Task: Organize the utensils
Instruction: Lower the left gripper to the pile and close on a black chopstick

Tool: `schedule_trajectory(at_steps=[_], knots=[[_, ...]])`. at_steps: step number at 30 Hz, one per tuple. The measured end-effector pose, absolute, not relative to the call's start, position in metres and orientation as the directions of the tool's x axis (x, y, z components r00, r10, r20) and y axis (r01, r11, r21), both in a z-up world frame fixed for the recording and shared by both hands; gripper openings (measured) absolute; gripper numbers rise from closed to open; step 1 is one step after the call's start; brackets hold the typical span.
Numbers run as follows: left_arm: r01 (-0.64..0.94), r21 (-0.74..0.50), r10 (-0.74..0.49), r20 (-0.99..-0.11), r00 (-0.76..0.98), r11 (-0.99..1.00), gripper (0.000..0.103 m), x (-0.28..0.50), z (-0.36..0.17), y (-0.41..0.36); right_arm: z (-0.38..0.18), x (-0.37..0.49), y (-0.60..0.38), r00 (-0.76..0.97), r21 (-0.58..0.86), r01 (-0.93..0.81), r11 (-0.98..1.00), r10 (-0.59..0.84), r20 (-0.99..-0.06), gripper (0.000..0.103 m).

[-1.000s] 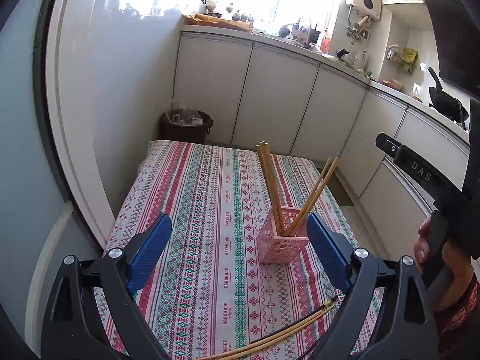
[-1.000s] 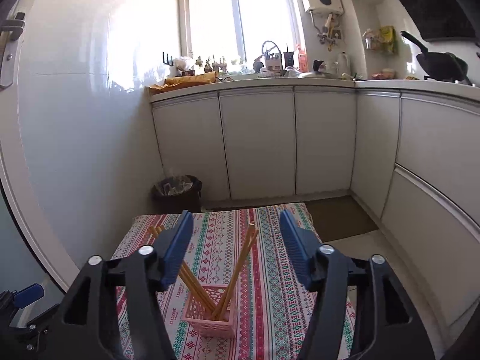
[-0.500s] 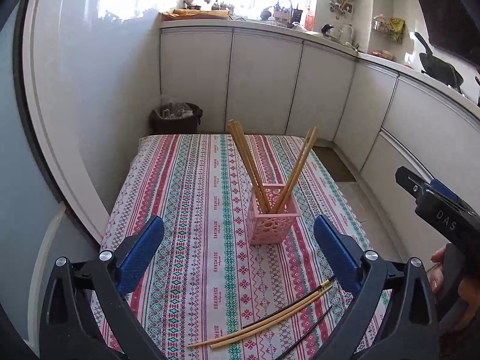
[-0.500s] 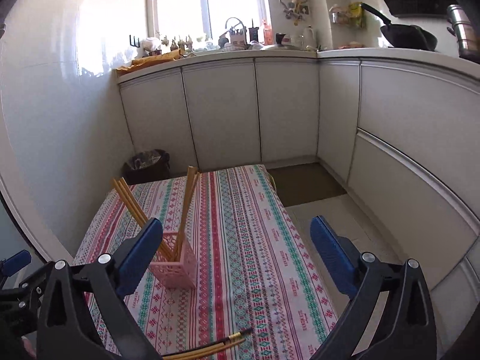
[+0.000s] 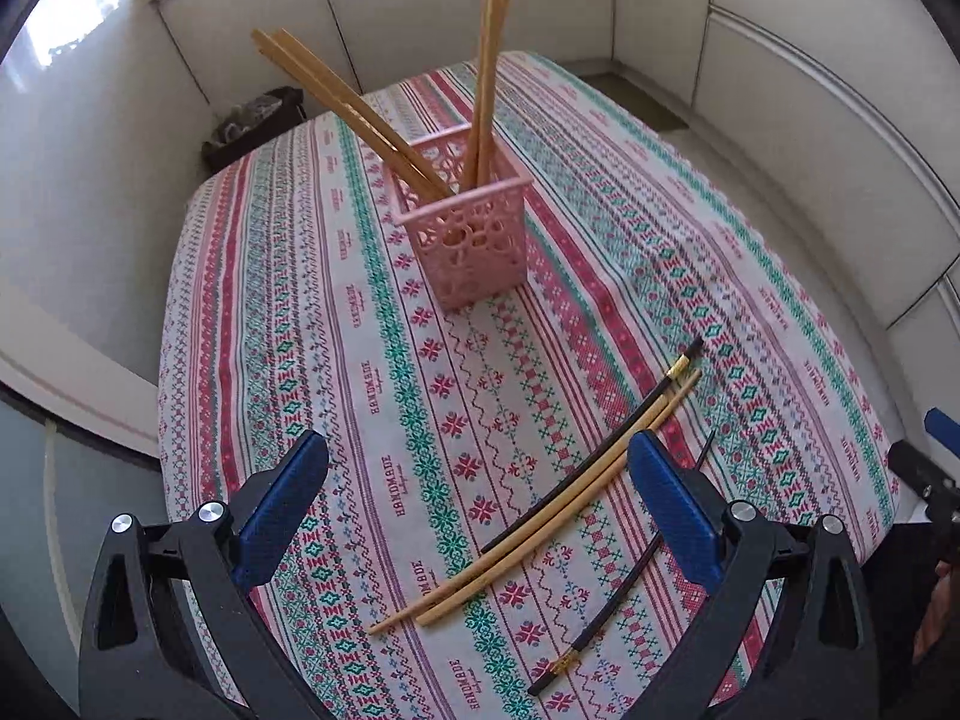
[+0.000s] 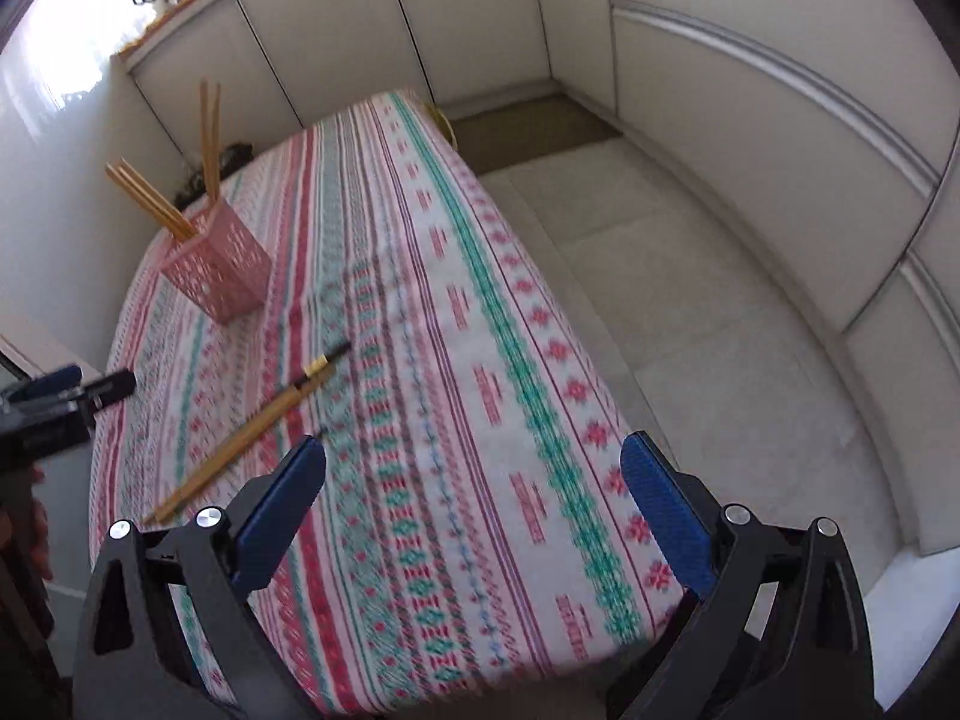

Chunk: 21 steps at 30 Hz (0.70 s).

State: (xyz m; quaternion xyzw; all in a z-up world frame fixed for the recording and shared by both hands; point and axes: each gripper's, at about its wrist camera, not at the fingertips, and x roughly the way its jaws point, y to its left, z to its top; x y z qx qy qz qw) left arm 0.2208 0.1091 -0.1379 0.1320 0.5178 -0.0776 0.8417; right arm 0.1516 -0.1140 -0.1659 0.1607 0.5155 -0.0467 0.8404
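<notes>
Your left gripper (image 5: 477, 501) is spread wide with nothing between its blue pads (image 5: 282, 507), tilted down over the striped tablecloth (image 5: 336, 324). In the left wrist view the pink lattice holder (image 5: 471, 234) stands upright at centre, upper half of the frame, with wooden chopsticks (image 5: 486, 72) already in it: one bunch leans to the upper left, the other stands nearly straight up.

The loose chopsticks still lie flat on the cloth, lower centre to lower right, well apart from the holder. Two pale bamboo chopsticks (image 5: 540, 510) lie side by side, touching, running diagonally from lower left to upper right. A black chopstick with a gold band (image 5: 600, 456) lies just beside them along their upper edge. A second black chopstick (image 5: 612, 606) sits lower right, apart from the bundle (partly hidden behind your right-hand finger in that view).

Your right gripper (image 6: 471, 507) is also wide open and empty, over the cloth near the table's right edge; this view is motion-blurred. Here the holder (image 6: 219, 267) is at the left, upper half, and the bamboo pair (image 6: 240, 444) at lower left, just beside your left-hand pad (image 6: 279, 513). The other gripper's tip (image 6: 90, 390) shows at the left edge.
</notes>
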Motion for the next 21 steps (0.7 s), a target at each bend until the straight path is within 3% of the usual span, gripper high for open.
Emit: schedule_trajectory(at_steps=[2, 11, 14, 16, 21], knots=[[0.301, 0.159, 0.016, -0.904, 0.427, 0.940, 0.096, 0.224, -0.144, 0.099, -0.176, 0.151, -0.113, 0.438, 0.281, 0.224, 0.933, 0.161, -0.884, 0.096], [0.489, 0.138, -0.001, -0.962, 0.274, 0.861, 0.095, 0.251, -0.169, 0.034, -0.167, 0.157, -0.113, 0.482, 0.292, 0.207, 0.934, 0.162, -0.861, 0.096], [0.613, 0.090, -0.030, -0.983, 0.183, 0.785, 0.078, 0.250, -0.182, 0.011, -0.168, 0.158, -0.122, 0.473, 0.321, 0.224, 0.920, 0.186, -0.861, 0.096], [0.668, 0.045, -0.047, -0.992, 0.120, 0.743, 0.058, 0.250, -0.189, 0.002, -0.171, 0.159, -0.128, 0.463, 0.345, 0.238, 0.908, 0.206, -0.862, 0.096], [0.709, 0.069, -0.048, -0.988, 0.144, 0.702, 0.056, 0.260, -0.198, -0.004, -0.178, 0.159, -0.138, 0.439, 0.409, 0.269, 0.872, 0.268, -0.858, 0.096]])
